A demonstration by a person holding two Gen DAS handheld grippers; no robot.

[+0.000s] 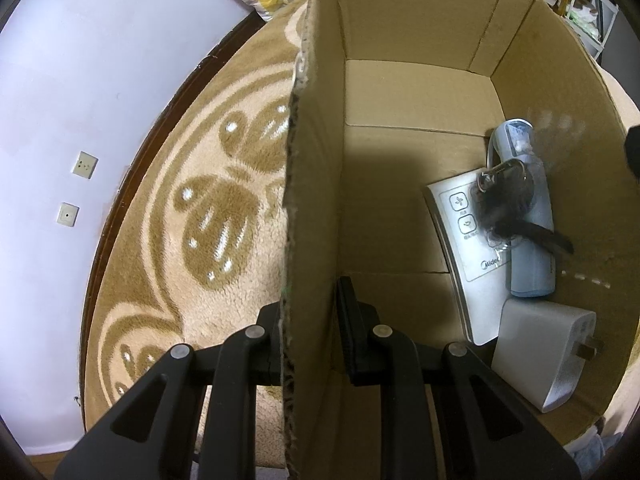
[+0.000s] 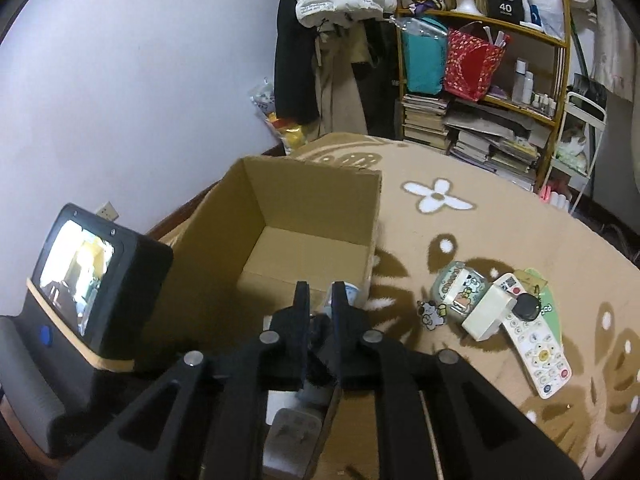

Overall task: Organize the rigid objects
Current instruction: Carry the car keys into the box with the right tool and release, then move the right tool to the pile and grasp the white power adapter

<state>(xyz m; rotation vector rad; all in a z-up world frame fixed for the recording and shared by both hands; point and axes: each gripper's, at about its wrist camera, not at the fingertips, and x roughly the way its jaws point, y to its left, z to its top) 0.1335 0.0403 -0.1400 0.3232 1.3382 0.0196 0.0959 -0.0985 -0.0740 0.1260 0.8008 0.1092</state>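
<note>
An open cardboard box (image 1: 316, 168) stands on a tan patterned rug. My left gripper (image 1: 312, 320) is shut on its left wall, one finger outside and one inside. On the box floor lie a white Midea remote (image 1: 464, 256), a pale blue cylindrical device (image 1: 532, 248), a white plug adapter (image 1: 540, 352) and a black furry keychain (image 1: 504, 208) resting on top of them. My right gripper (image 2: 321, 300) hovers over the box (image 2: 312, 200) with its fingers a little apart and nothing held. The keychain (image 2: 320, 328) shows below through the gap.
On the rug right of the box lie a white remote with coloured buttons (image 2: 536, 356), a cream block (image 2: 486, 314), a black round item (image 2: 526, 306), a cartoon case (image 2: 456, 290) and a small charm (image 2: 430, 314). A cluttered shelf (image 2: 480, 92) stands behind; the wall is left.
</note>
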